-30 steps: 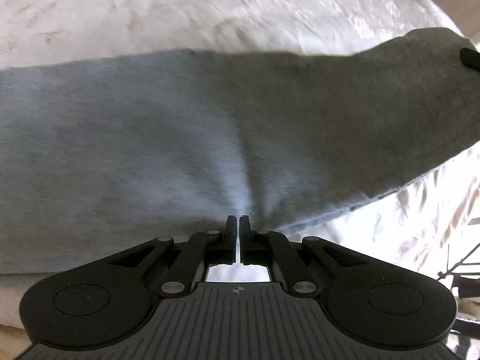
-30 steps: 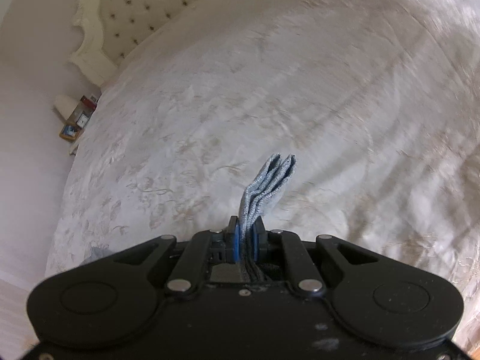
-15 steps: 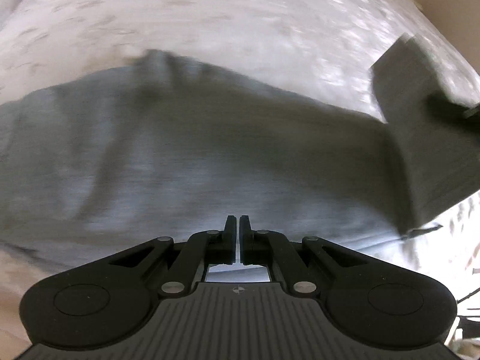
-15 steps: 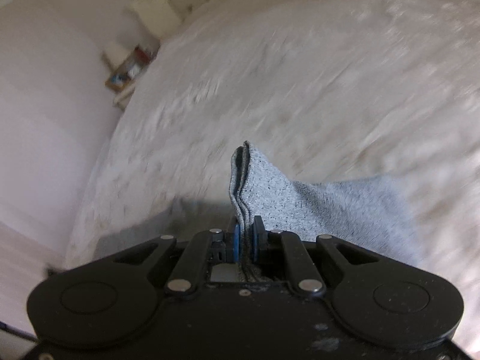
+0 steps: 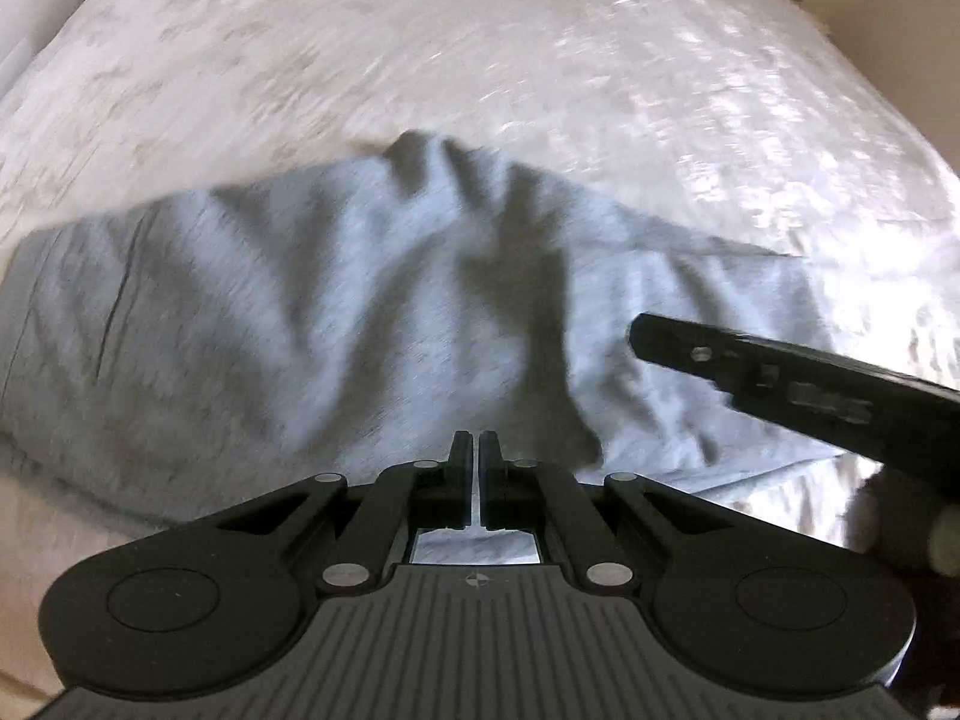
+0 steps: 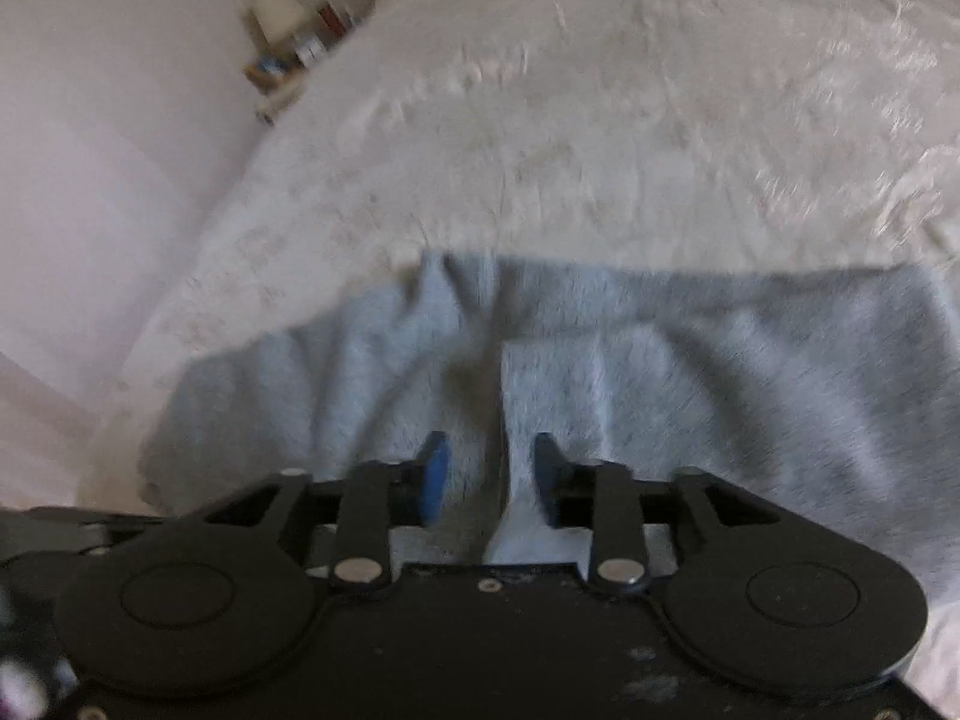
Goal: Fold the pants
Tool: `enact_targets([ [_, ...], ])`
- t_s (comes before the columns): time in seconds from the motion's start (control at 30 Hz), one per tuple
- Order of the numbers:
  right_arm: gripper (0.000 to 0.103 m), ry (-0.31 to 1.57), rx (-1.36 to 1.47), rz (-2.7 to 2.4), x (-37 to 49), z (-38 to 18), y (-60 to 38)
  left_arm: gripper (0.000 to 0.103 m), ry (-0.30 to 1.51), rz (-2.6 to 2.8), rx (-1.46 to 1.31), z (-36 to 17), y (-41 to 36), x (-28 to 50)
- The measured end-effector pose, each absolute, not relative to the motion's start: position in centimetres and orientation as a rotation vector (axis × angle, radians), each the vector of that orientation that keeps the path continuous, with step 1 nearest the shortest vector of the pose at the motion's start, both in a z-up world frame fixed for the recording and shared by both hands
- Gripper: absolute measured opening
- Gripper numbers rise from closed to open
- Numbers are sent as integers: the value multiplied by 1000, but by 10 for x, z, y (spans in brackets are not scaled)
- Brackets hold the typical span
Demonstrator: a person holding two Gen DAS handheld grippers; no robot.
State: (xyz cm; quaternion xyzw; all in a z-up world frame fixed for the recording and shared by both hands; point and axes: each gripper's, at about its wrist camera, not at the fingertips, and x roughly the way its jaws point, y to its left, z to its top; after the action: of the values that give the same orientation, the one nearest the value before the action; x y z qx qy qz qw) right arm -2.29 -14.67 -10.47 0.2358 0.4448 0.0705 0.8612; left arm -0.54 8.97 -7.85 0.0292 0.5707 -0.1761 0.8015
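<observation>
A white bedspread point(image 6: 630, 138) under me

Beyond my reach, its patterned cloth covers the bed; a cluttered bedside shelf point(image 6: 300, 54) stands by the pale wall point(image 6: 108, 138).

The black left gripper point(image 5: 474, 438) points steeply down with its jaws pressed together, a thin slit between the fingertips. The black right gripper point(image 6: 492, 456) with blue pads point(image 6: 435, 474) has just been opening; its jaws stand apart, grey cloth loose between them.

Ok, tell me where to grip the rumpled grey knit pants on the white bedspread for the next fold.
Probably take the grey knit pants at the flat right-hand end, coming from above, jaws across the edge: the cloth there lies smoother than the bunched ridge at the far edge.
</observation>
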Motion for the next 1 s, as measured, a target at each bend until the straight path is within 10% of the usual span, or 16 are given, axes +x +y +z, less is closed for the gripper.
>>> enact_targets([
  [0.13,38,913,494,-9,-41,-99,-199,3,1195,-455,67,-74,63,-2],
  [0.23,7,949,470,-150,-43,-108,-236,3,1180,-508,81,-72,33,1],
  [0.77,6,1195,406,-275,-2,-187,-301,3,1373,-367,111,-151,-2,4],
  [1.0,10,1016,374,-150,-12,-139,-288,3,1288,-234,32,-116,41,-5],
])
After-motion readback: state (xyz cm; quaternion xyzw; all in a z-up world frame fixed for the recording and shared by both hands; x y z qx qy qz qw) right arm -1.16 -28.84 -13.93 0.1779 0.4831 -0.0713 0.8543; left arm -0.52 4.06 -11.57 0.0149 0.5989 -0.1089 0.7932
